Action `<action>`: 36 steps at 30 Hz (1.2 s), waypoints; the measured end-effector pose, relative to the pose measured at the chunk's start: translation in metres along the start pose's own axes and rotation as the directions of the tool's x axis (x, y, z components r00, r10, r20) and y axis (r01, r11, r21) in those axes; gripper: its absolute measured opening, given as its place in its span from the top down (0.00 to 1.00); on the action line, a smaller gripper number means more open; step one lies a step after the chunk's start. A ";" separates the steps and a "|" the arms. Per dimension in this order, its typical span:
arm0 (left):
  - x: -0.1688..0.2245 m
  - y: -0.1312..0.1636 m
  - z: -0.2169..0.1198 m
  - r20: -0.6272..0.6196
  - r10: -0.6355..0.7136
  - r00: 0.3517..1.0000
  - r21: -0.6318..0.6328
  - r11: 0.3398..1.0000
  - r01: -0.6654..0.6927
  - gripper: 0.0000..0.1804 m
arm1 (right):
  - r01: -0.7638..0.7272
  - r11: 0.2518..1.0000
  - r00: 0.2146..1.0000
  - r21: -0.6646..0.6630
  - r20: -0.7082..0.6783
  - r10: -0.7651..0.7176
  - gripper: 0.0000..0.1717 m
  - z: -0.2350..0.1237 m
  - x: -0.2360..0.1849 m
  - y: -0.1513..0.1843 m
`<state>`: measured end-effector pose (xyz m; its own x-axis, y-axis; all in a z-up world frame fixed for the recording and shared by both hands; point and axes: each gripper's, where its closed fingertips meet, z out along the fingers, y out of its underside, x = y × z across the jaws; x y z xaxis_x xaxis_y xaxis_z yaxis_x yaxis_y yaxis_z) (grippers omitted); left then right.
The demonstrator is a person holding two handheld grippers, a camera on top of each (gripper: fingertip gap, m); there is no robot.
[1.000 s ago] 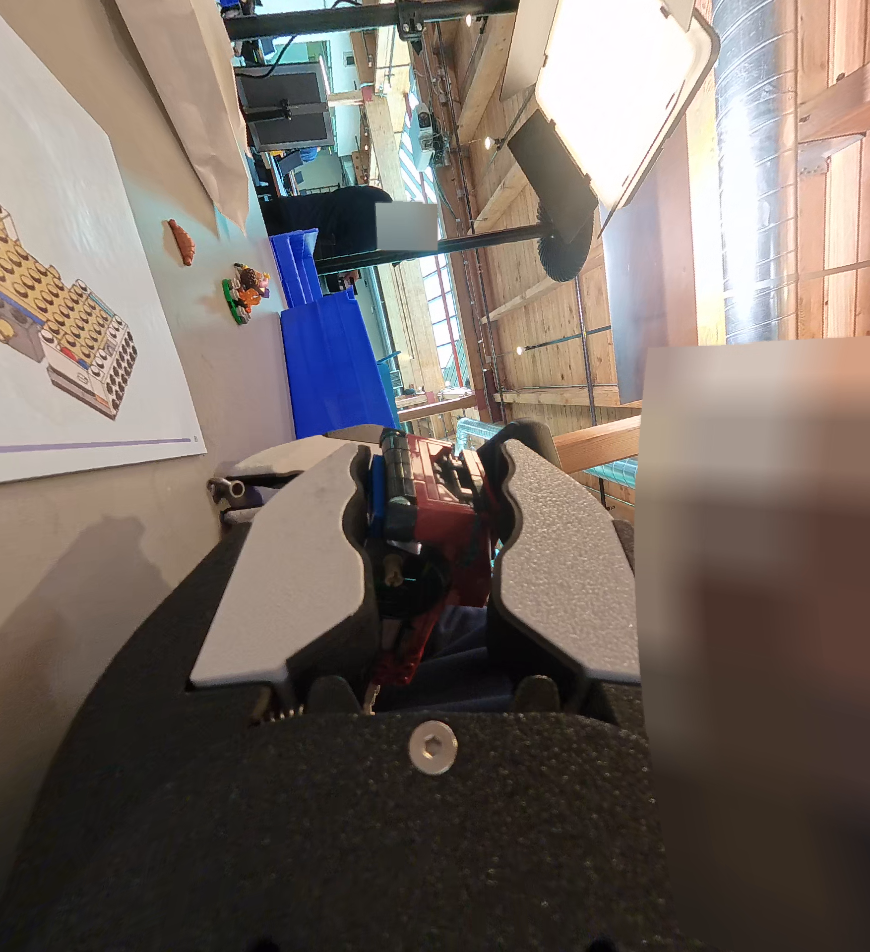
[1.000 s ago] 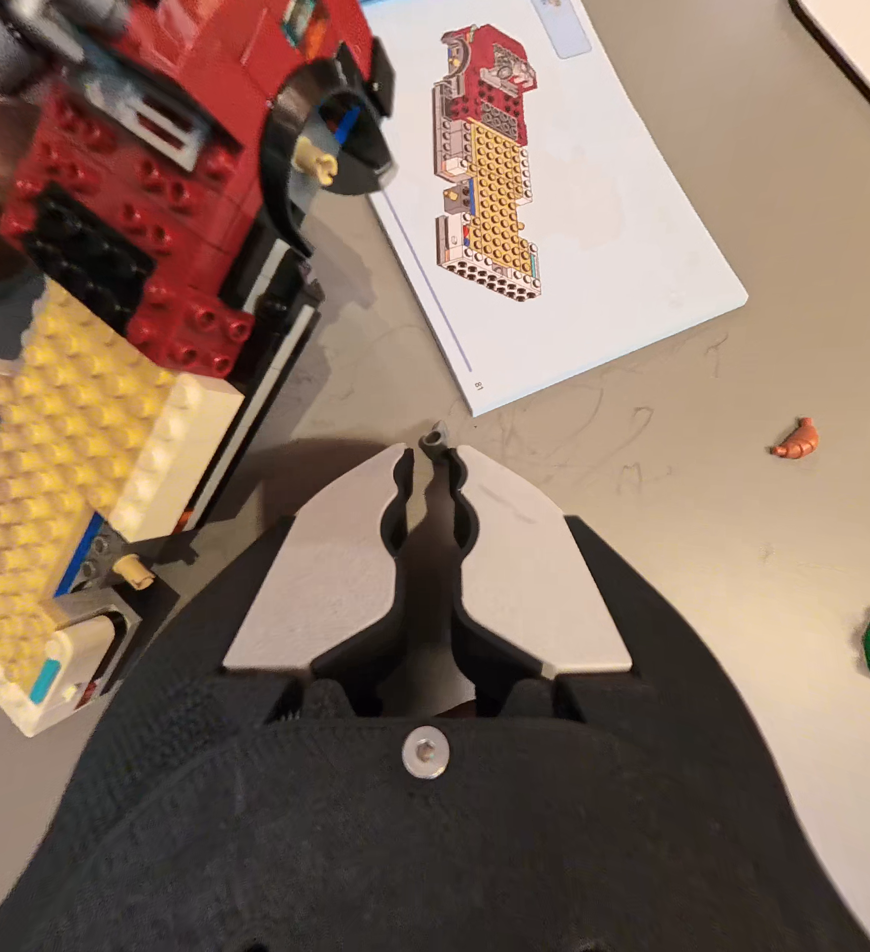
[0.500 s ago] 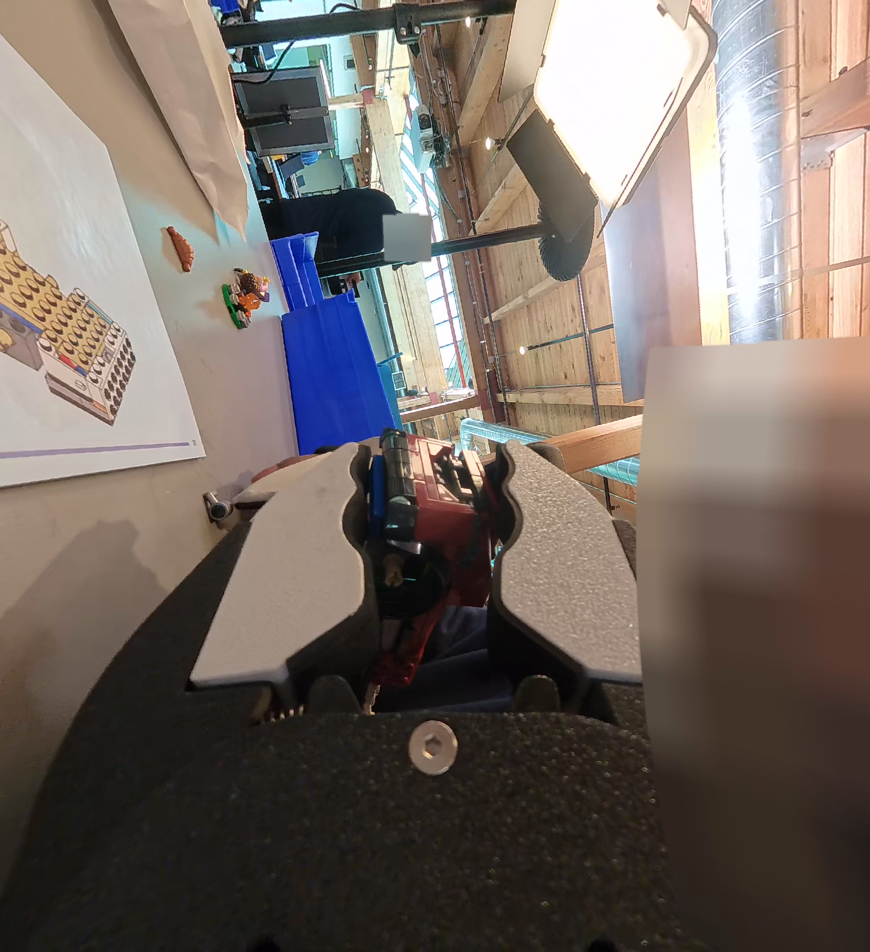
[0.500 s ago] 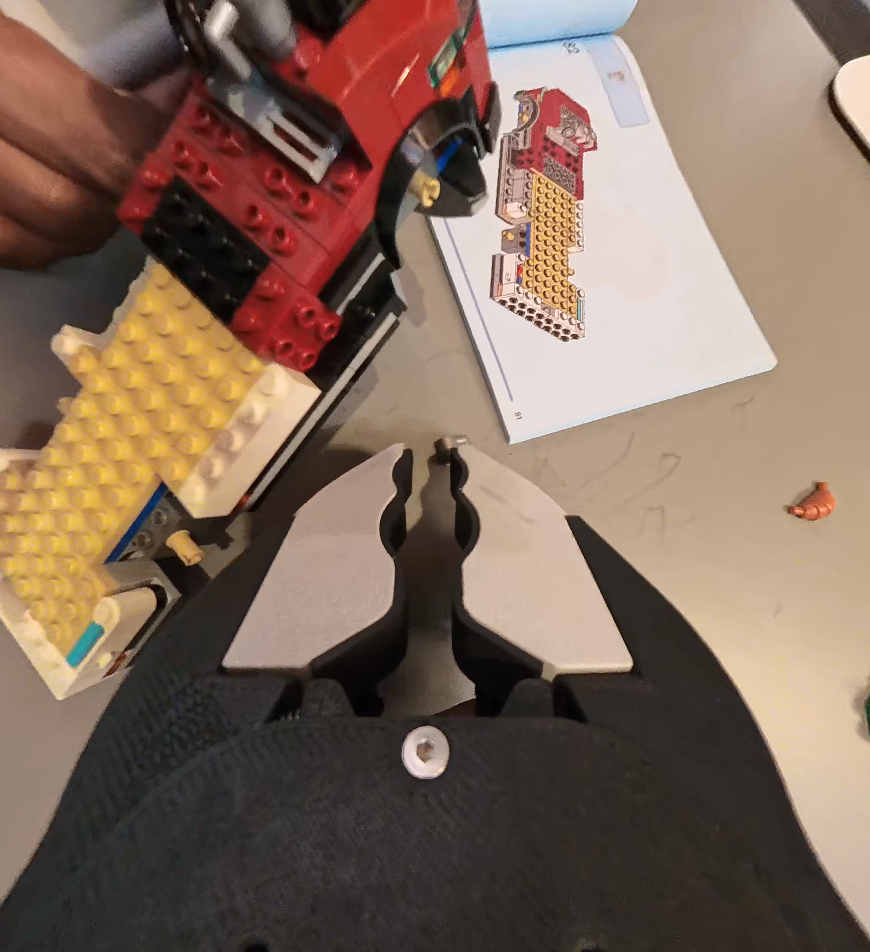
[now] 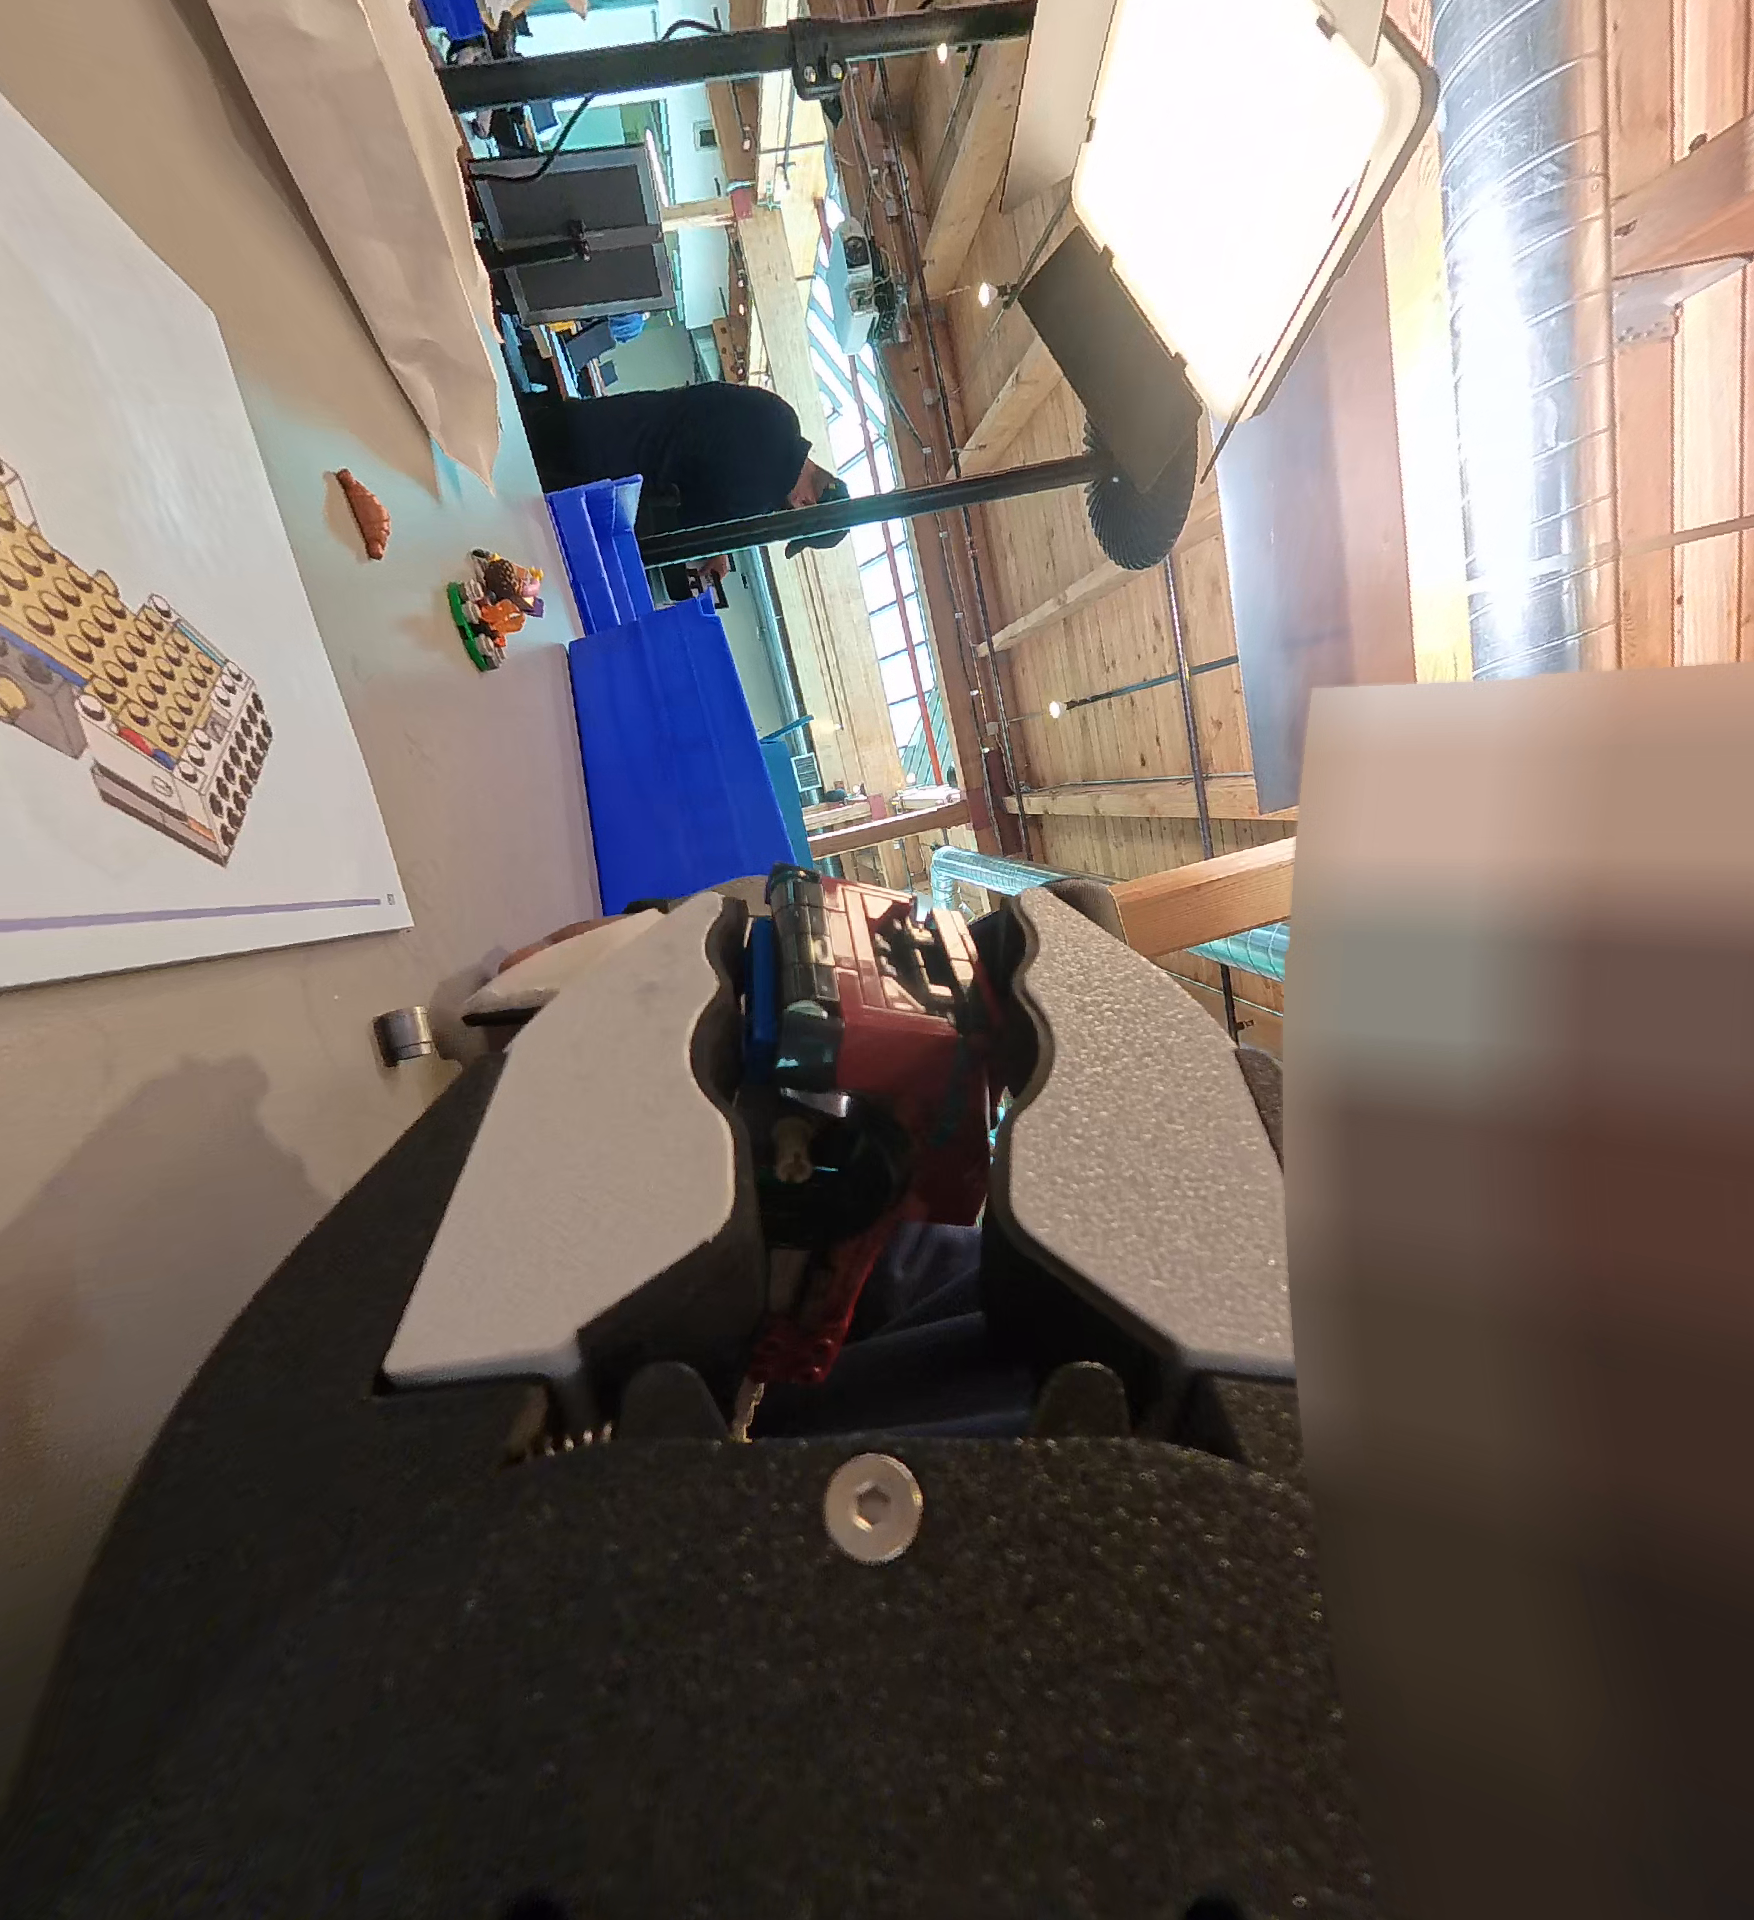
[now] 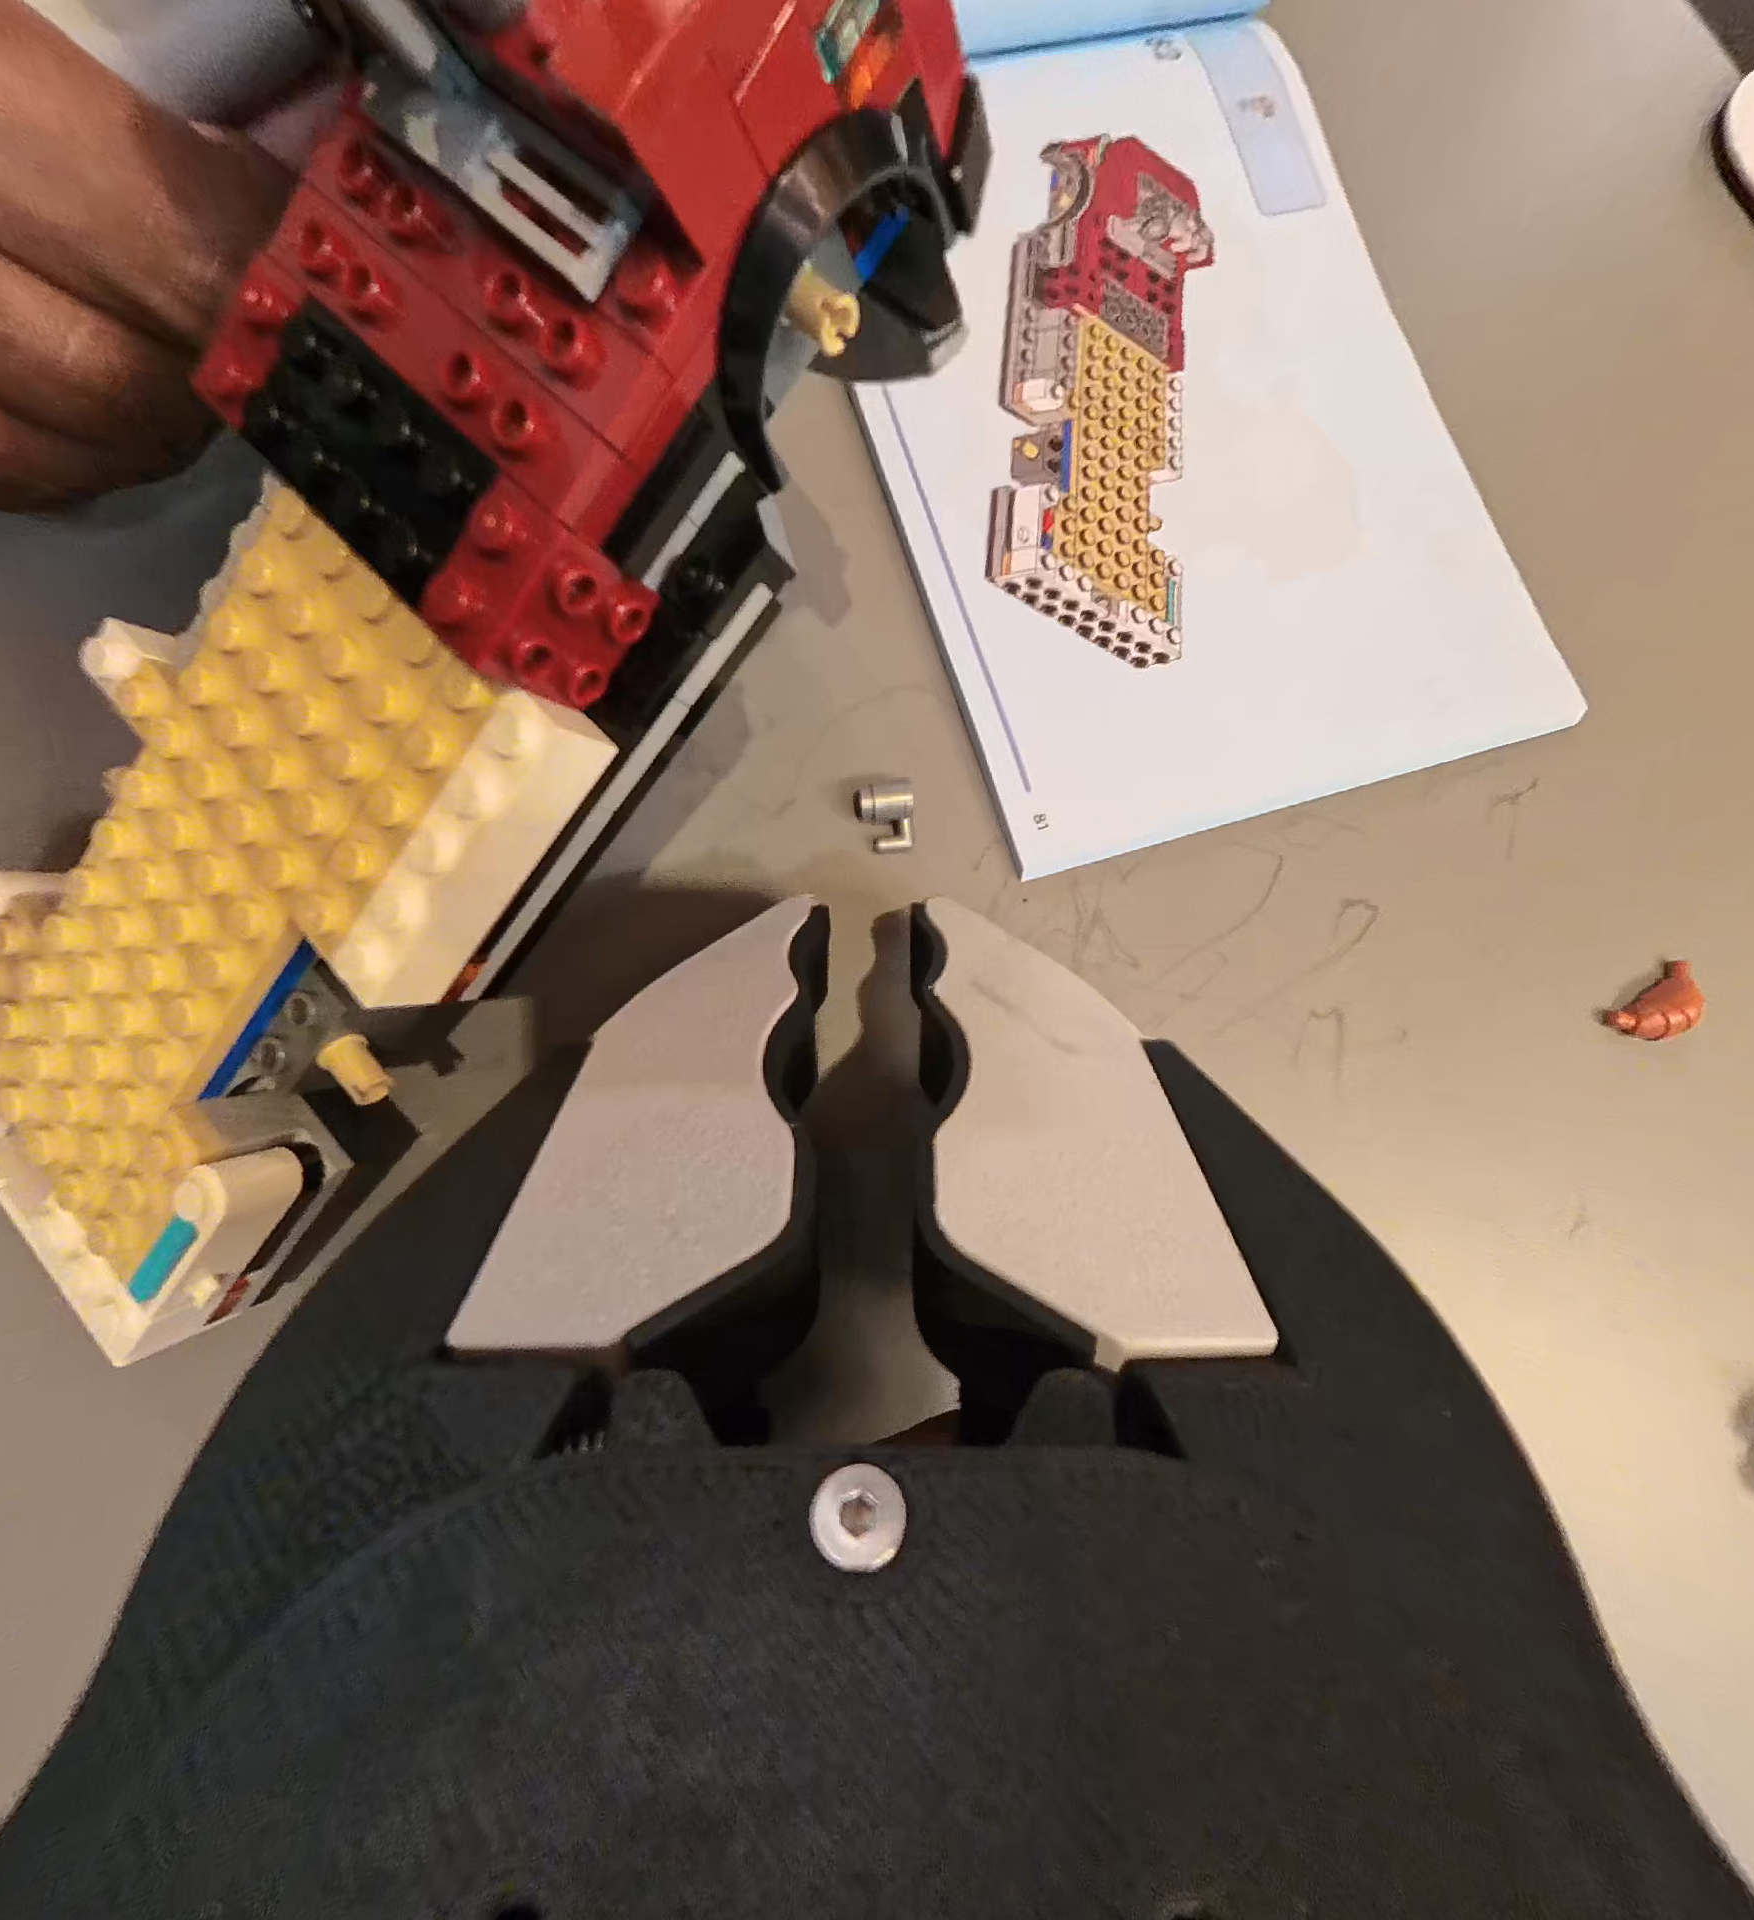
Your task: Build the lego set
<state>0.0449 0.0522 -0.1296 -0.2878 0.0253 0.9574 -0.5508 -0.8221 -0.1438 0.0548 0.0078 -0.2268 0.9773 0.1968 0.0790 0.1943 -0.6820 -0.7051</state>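
The left tool (image 5: 868, 997) is gripping a studded red-and-yellow brick truck (image 6: 416, 520), while the right tool (image 6: 868, 920), narrowly parted and bare, is hovering near a small silver metallic piece (image 6: 885, 816) on the scuffed grey desk (image 6: 1372, 1195).

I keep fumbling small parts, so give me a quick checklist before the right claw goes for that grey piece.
1. Right claw empty, jaws slightly apart: ok.
2. Small grey piece lies free on the table, just ahead of the fingertips: ok.
3. Jaws wide enough for the piece: cannot tell.
4. Left claw clamped on the red brick model: ok.
5. Model's tail clear of the piece: ok.
6. Booklet edge clear of the piece: ok.
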 end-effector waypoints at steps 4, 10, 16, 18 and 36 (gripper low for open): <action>0.001 -0.001 -0.001 0.007 0.007 1.000 0.003 1.000 -0.007 0.73 | -0.032 0.999 0.999 0.039 0.002 0.032 0.91 0.001 0.008 -0.007; 0.001 -0.004 -0.004 0.016 0.005 1.000 0.010 1.000 -0.005 0.74 | -0.068 0.996 0.997 0.050 0.042 0.066 0.93 0.010 0.013 -0.017; 0.002 -0.006 -0.006 0.016 0.010 1.000 0.016 1.000 -0.010 0.74 | 0.015 1.000 0.999 0.004 0.031 -0.015 0.95 0.015 0.005 -0.011; 0.003 -0.006 -0.006 0.016 0.014 1.000 0.016 1.000 -0.014 0.74 | 0.026 1.000 0.999 0.006 0.023 -0.026 0.96 0.014 0.005 -0.010; 0.005 -0.008 -0.008 0.018 0.031 0.999 0.021 0.999 -0.031 0.74 | 0.071 0.997 0.997 0.036 0.022 -0.071 0.94 0.010 -0.003 -0.012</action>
<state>0.0414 0.0632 -0.1257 -0.2900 -0.0103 0.9570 -0.5249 -0.8344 -0.1681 0.0485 0.0224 -0.2263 0.9587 0.2607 0.1133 0.2596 -0.6403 -0.7229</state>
